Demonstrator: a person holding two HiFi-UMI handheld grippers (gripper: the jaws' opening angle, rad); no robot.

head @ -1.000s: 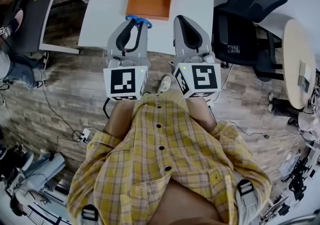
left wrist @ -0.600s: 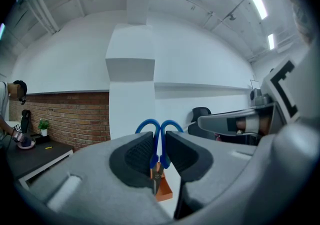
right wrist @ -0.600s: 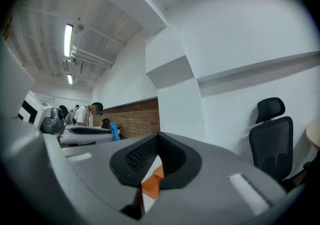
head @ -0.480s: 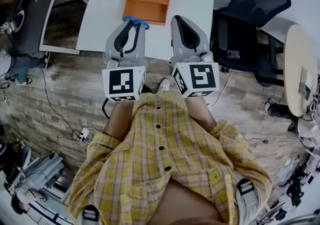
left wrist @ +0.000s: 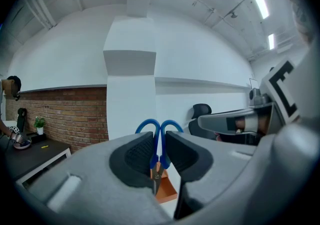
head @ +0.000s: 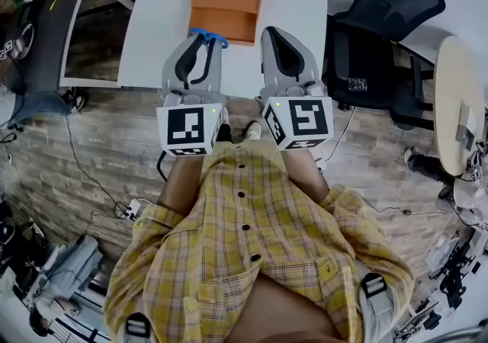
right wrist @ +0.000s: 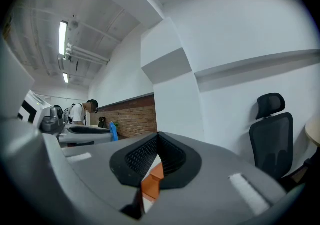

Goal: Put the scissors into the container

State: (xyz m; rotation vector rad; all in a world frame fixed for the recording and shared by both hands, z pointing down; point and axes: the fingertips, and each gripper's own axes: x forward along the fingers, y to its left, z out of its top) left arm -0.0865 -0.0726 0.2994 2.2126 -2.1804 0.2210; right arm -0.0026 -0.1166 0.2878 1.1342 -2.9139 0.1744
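Blue-handled scissors (head: 210, 35) are clamped in my left gripper (head: 200, 38), handles sticking out past the jaw tips toward the orange container (head: 226, 8). In the left gripper view the scissors (left wrist: 159, 141) stand between the pads, handles up, with the container (left wrist: 165, 191) seen low behind them. The open-topped orange container rests on the white table (head: 152, 21), just beyond the left gripper's tips. My right gripper (head: 276, 33) hovers beside the left one, its jaws pressed together with nothing between them; in the right gripper view a sliver of the container (right wrist: 151, 181) shows under the right gripper (right wrist: 159, 139).
A black office chair (head: 381, 21) stands right of the table. A dark desk (head: 46, 21) is at the left, and a round table (head: 456, 90) at the far right. Cables lie on the wooden floor (head: 99, 151). A person (right wrist: 80, 113) stands in the distance.
The view shifted slightly; both grippers stay in front of the container, with the scissors still held by the left one. The person at the far left has moved out of the head view.
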